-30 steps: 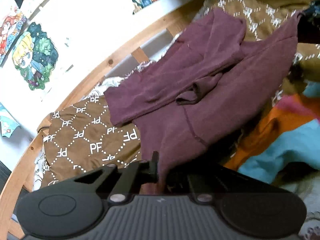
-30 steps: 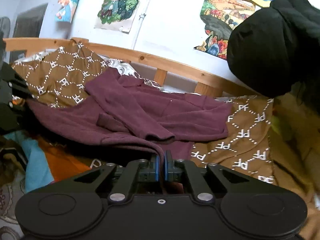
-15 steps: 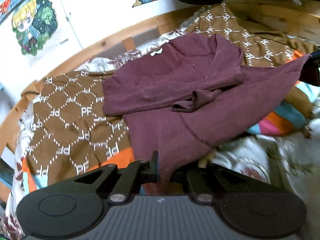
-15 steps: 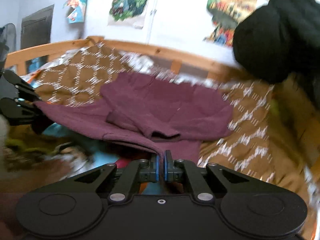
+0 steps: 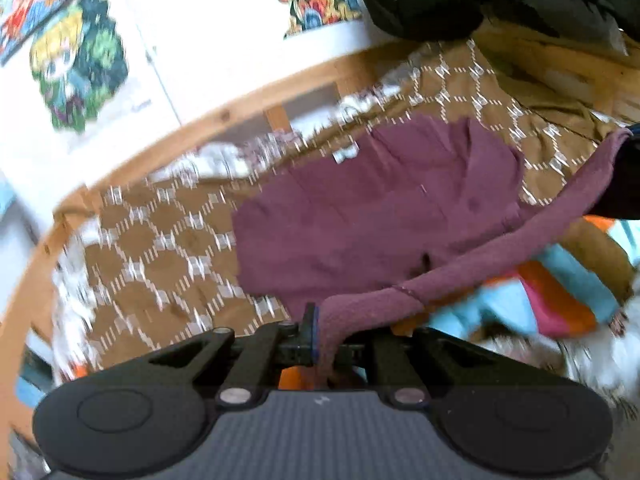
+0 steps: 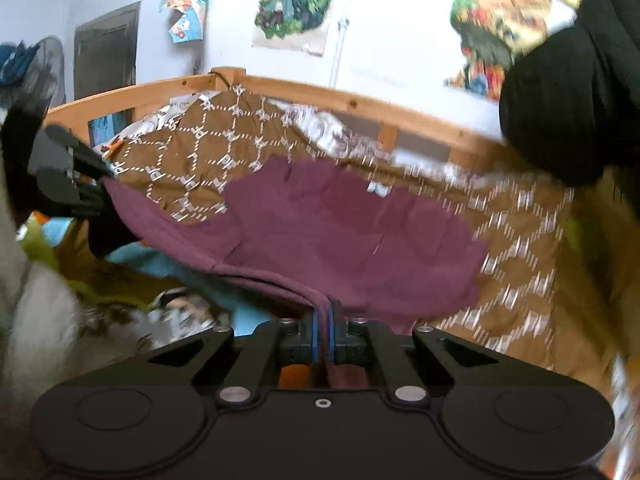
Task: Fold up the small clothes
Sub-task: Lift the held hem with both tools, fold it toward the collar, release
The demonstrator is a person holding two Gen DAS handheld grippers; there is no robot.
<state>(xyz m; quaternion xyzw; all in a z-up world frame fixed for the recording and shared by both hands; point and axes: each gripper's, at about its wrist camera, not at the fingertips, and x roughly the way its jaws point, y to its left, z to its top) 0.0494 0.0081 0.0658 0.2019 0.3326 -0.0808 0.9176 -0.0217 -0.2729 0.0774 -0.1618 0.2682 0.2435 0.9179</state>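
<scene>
Left claw point(image 5: 326, 334): clamped on 1 corner of the maroon garment point(image 5: 376, 216), the cloth bunched between its blue-edged pads. From there the hem runs taut and raised to the right claw point(image 6: 324, 332), clamped shut on the opposite corner. The rest of the garment lies spread ahead of both claws on the brown patterned blanket point(image 5: 160, 248) covering the bed, short of the wooden bed rail point(image 6: 360, 104). Both views are motion-blurred.
</scene>
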